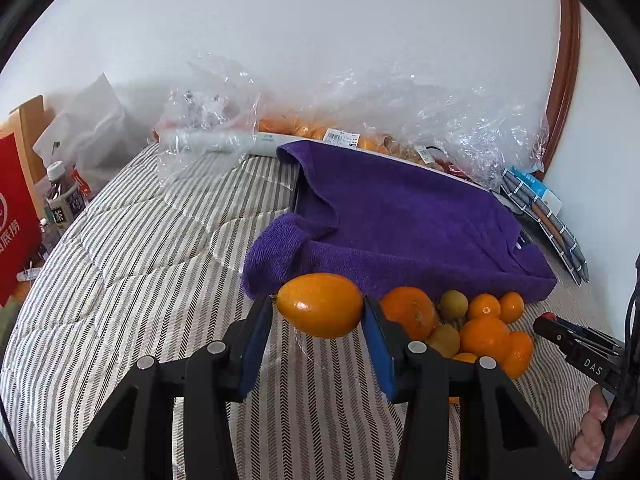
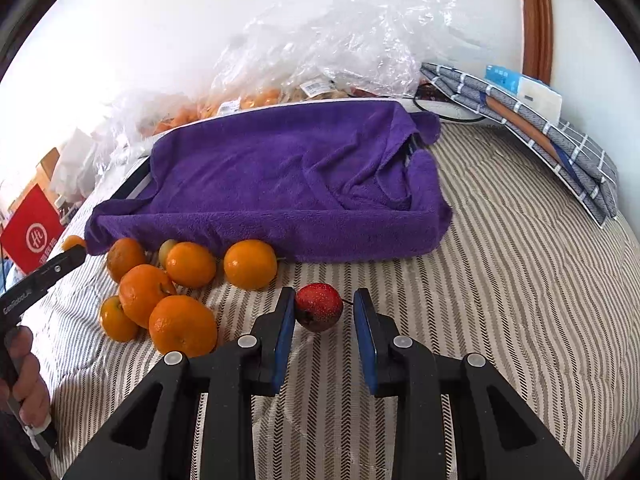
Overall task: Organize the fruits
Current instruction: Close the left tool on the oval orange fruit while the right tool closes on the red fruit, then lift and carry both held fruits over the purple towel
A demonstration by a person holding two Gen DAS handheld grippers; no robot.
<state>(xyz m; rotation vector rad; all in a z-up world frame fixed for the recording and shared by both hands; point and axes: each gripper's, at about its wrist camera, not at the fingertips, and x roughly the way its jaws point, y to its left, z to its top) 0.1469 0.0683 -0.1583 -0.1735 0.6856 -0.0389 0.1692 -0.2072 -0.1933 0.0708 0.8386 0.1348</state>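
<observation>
My left gripper point(image 1: 320, 312) is shut on an oval orange fruit point(image 1: 320, 305) and holds it above the striped bedding, in front of the purple towel-covered box point(image 1: 400, 216). A pile of oranges point(image 1: 480, 328) and small yellow-green fruits lies to its right. My right gripper point(image 2: 324, 304) is around a small red fruit point(image 2: 319, 306); the left pad touches it, and a gap shows at the right pad. The orange pile point(image 2: 176, 292) lies left of it, against the purple box point(image 2: 280, 176). The left gripper's tip point(image 2: 64, 260) shows at the far left.
Clear plastic bags with more oranges point(image 1: 304, 128) lie behind the box by the white wall. A red bag point(image 1: 16, 216) and bottles point(image 1: 60, 196) stand at left. Folded grey checked cloth point(image 2: 540, 128) lies at right. Striped bedding point(image 2: 520, 280) covers the surface.
</observation>
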